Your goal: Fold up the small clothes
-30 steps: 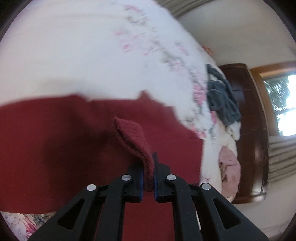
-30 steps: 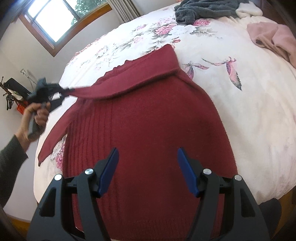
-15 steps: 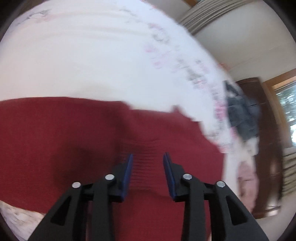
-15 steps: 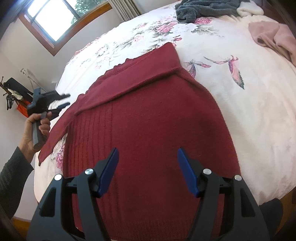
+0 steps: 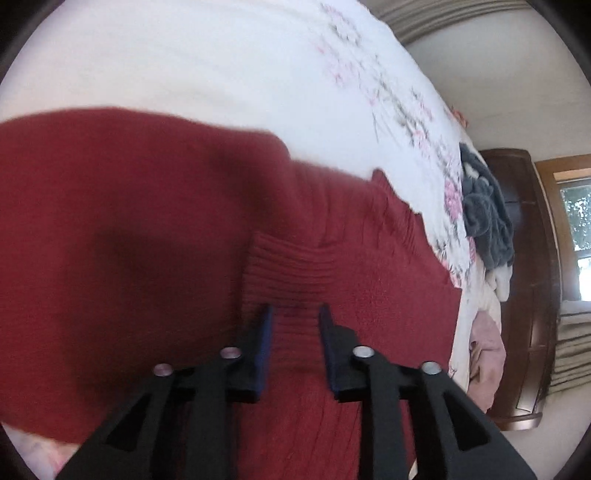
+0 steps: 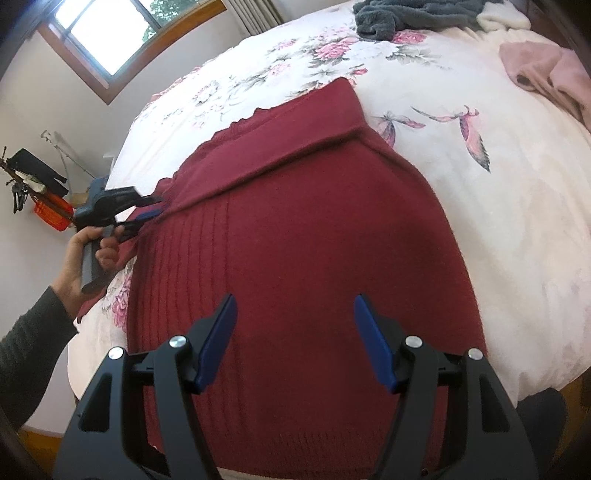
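Note:
A dark red knit sweater lies flat on the floral bed sheet. One sleeve is folded across its upper part, and the sleeve's ribbed cuff rests on the body. My left gripper is open, low over the knit, with the cuff just ahead of its blue pads. In the right wrist view, a hand holds the left gripper at the sweater's left edge. My right gripper hovers wide open above the lower body of the sweater, holding nothing.
A grey garment, a white piece and a pink garment lie at the far end of the bed. A dark wooden headboard stands behind them. A red crate sits by the wall at left.
The left gripper opened and let go of the sleeve cuff, which now lies on the sweater. That gripper then dropped closer to the sweater's left edge. The right gripper stayed put.

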The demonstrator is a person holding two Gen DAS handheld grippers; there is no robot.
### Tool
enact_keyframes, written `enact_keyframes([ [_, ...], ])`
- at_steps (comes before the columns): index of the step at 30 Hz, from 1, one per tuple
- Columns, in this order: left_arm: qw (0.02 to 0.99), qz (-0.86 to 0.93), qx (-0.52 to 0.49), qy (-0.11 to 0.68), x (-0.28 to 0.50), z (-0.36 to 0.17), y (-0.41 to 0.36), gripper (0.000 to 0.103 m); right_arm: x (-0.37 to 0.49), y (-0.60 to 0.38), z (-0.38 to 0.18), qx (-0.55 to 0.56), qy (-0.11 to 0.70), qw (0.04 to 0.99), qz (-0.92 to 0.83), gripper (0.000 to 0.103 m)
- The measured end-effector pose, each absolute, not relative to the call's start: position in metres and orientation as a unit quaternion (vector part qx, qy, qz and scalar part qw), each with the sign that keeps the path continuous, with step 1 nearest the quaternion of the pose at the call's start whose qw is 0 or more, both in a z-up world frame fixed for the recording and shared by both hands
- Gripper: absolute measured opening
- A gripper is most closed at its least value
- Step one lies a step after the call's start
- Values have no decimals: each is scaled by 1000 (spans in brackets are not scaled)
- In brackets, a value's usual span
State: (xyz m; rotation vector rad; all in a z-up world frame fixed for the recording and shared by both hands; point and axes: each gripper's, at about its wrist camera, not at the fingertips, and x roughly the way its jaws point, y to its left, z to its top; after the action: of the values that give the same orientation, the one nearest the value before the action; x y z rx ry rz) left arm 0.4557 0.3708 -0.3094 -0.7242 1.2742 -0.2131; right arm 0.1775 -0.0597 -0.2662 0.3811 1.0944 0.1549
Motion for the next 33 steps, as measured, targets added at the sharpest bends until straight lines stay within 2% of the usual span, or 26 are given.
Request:
enact_keyframes([
  [1, 740, -91, -332, 577, 452, -303, 378, 48, 177, -58, -262, 179, 513, 836, 75, 66],
  [2, 745, -82, -337, 570, 444, -296, 391, 53, 176, -55, -256, 178, 507, 840, 80, 66],
  [6, 756, -49, -381, 529, 395, -272, 459, 62, 171, -40, -241, 168, 498, 845, 100, 67],
  [15, 743, 141, -493, 431, 242, -273, 670, 63, 156, 4, -217, 137, 492, 850, 134, 67],
  [21, 716, 178, -565, 368, 216, -288, 729, 63, 151, 22, -208, 118, 495, 850, 131, 68],
  [25, 718, 177, -564, 367, 230, -293, 735, 63, 151, 33, -205, 101, 498, 851, 130, 69],
  [27, 722, 178, -560, 367, 236, -294, 735, 61, 152, 36, -204, 100, 501, 850, 131, 69],
  [28, 724, 180, -555, 367, 237, -292, 733, 51, 152, 38, -203, 98, 500, 850, 132, 69],
  [29, 726, 183, -550, 369, 238, -290, 733, 26, 152, 40, -202, 96, 499, 851, 134, 69],
  [30, 727, 182, -548, 372, 238, -290, 740, 17, 151, 43, -201, 94, 498, 851, 136, 69],
  [31, 725, 182, -549, 374, 238, -289, 743, 11, 152, 45, -200, 91, 497, 852, 137, 69],
  [33, 731, 185, -547, 363, 237, -280, 744, 9, 151, 47, -196, 90, 494, 853, 142, 69],
])
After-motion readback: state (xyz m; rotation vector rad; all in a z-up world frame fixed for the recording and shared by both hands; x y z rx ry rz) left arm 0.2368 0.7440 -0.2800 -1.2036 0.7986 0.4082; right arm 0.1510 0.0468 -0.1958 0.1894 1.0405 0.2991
